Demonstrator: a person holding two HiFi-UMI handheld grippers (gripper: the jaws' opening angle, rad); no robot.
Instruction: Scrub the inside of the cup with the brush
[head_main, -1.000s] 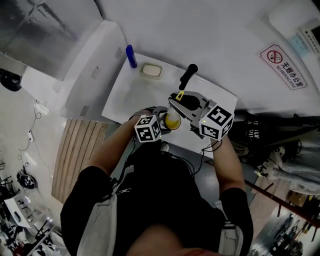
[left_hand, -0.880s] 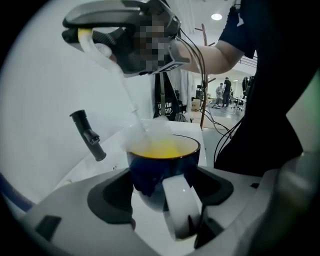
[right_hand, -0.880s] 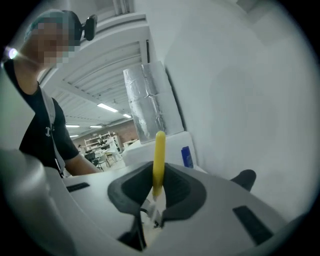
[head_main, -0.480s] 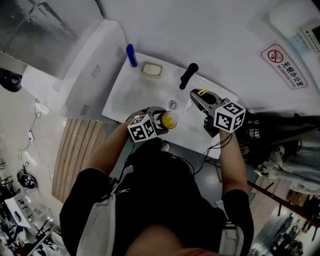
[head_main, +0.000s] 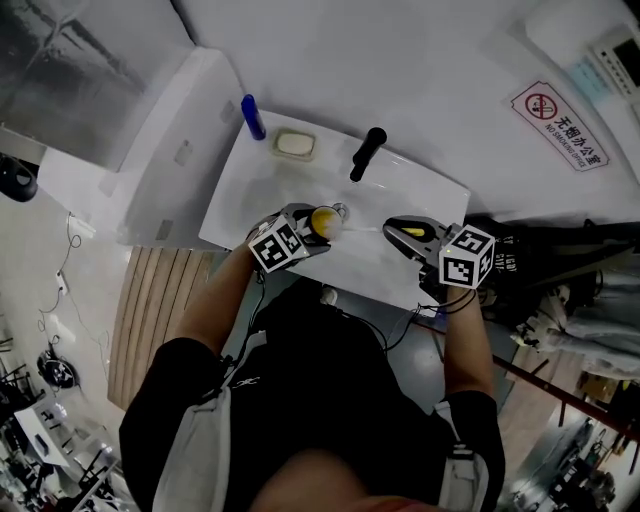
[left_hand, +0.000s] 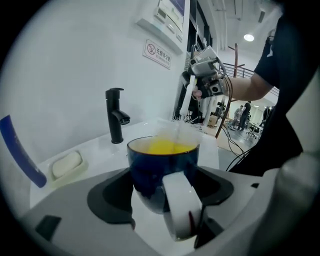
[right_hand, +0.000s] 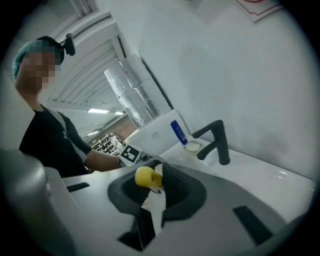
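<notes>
Cup (left_hand: 161, 167), dark blue outside, yellow inside, white handle facing the left gripper view, is clamped upright in the left tongs (left_hand: 162, 195) above the washbasin (head_main: 262, 190). This evidently steadies it and keeps the mouth open to access. Right tongs (right_hand: 150, 187) grip the brush (right_hand: 156, 202) by its white handle near the yellow end. The bristles blur at the cup's rim, judged mid-scrub.

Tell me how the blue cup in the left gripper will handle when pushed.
The cup looks glazed and rigid: it likely won't flex but could chip against the sink. Its glossy wall may slip in the left gripper. It looks ceramic, so it is probably heavy for its size, and a push from the brush might tilt it.
</notes>
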